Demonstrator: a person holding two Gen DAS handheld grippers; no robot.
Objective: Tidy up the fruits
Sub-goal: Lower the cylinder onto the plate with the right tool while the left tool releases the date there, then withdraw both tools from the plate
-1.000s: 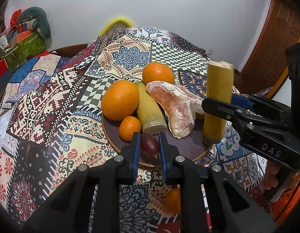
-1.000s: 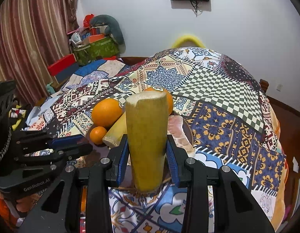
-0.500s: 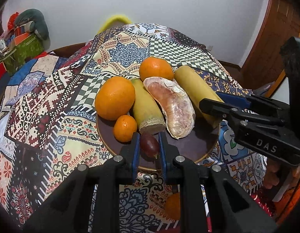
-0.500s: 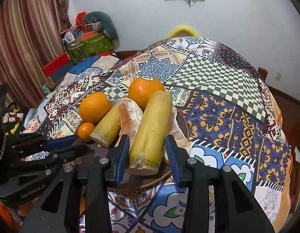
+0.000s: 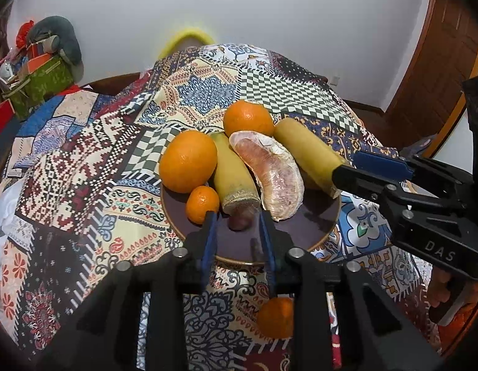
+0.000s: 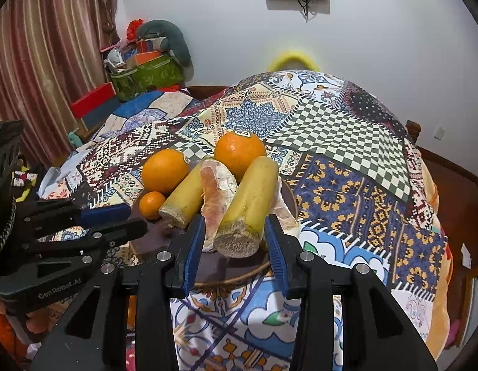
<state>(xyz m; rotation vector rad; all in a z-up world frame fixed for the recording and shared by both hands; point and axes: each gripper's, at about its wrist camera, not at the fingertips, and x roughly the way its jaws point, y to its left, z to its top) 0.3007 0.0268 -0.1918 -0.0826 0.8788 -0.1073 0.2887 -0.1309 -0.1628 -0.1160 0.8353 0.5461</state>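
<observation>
Brown plate [image 5: 316, 232] sits on patchwork cloth [image 5: 84, 170], loaded with fruit. Left gripper [image 5: 239, 225] hangs over the plate's near rim; its jaws have just been opening and stand apart, with the small dark fruit [image 5: 239, 221] lying on the plate between them, pads clear of it. Right gripper [image 6: 234, 235]: jaws apart around the cut end of the yellow fruit [image 6: 251, 201], gaps visible on both sides, fruit lying on the plate against the pomelo segment [image 6: 215, 191]. Second yellow fruit [image 6: 186, 198], two big oranges [image 6: 164, 170] [image 6: 239, 153] and small orange [image 6: 151, 204] also on the plate. Another orange [image 5: 276, 317] lies on the cloth off the plate, near the left gripper.
</observation>
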